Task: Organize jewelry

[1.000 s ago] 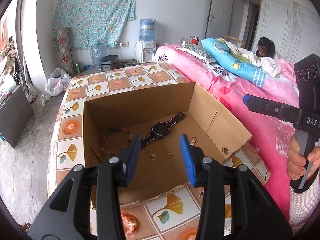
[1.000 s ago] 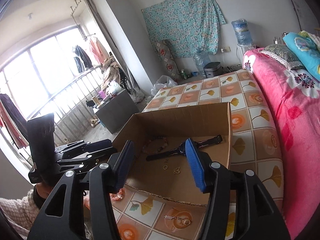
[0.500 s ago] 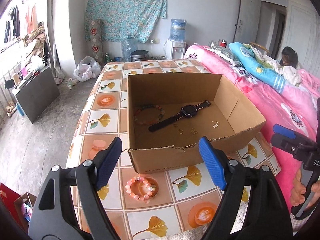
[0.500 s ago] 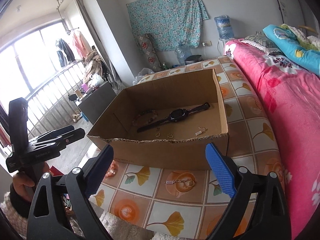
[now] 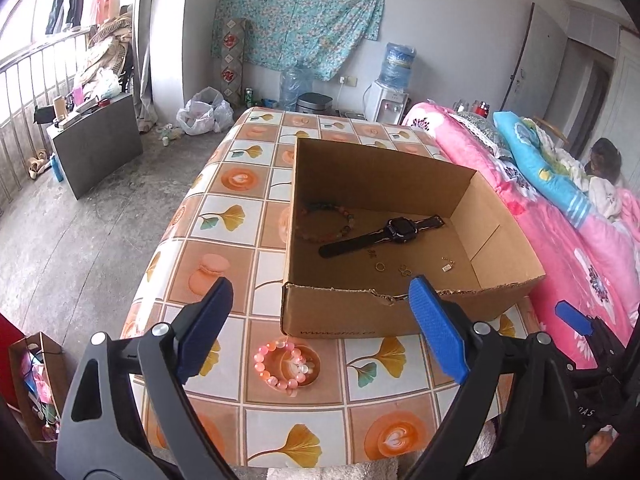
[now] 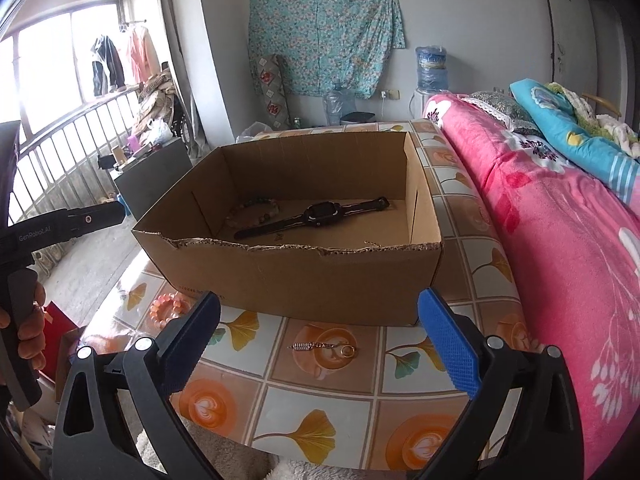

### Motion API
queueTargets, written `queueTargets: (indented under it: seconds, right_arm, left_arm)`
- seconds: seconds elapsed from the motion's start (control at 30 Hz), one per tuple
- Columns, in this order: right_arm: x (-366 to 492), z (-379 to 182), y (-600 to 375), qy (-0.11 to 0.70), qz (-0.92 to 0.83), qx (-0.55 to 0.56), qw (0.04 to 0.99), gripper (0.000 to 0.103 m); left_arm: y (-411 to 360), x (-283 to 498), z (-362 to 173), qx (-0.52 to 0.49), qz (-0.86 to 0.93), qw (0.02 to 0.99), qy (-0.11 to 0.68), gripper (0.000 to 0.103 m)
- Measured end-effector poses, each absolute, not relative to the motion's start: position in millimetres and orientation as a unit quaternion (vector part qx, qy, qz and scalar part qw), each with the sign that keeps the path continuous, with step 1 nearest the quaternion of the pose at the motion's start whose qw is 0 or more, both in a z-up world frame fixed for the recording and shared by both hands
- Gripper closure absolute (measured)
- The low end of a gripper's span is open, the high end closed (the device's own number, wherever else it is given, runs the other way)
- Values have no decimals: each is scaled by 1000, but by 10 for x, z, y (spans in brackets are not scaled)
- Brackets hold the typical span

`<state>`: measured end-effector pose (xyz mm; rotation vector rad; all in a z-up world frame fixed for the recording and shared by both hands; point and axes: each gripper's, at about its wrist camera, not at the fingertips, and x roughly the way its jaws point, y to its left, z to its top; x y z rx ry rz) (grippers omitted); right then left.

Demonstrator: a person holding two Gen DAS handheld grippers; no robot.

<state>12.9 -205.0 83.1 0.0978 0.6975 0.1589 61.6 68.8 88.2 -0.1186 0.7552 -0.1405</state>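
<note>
The left gripper [image 5: 320, 334] hangs nearest, its blue-padded fingers [image 5: 436, 334] spread wide and holding nothing. The right gripper [image 6: 320, 344] is likewise empty, its fingers [image 6: 448, 344] well apart. Both hover on the near side of the cardboard box [image 5: 352, 314], above the tiled tablecloth [image 5: 224, 216].

Just in front of the box's near wall, toward its left corner, a pink bead bracelet [image 5: 280, 364] lies flat on the cloth, framed between the left gripper's fingers. Also in front of the box, nearer its right corner, a small gold chain with a ring [image 6: 324, 347] lies on the cloth, between the right gripper's fingers.

Inside the box, close behind the near wall, small gold rings [image 5: 380, 267] and a tiny tagged charm [image 5: 447, 267] are scattered on the floor. Farther in, a black watch [image 5: 396, 231] stretches diagonally across the middle, and a multicoloured bead bracelet [image 5: 330, 222] lies at the box's left side.

To the right of the box runs a pink bed [image 6: 560, 220]; beyond the box a floral cloth [image 5: 300, 16] hangs on the wall.
</note>
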Motion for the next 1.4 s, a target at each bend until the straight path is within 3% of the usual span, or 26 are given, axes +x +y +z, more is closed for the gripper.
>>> queueTargets:
  seconds: [0.37,1.4]
  right_arm:
    - [13,886,-1986,322,51,9,945,7]
    - [-40,935,-1845,308,-6,-48,950,7]
  left_arm:
    - [954,592,896,-145,-34,924,353,8]
    - [985,565,784,-124,70,918,370,8]
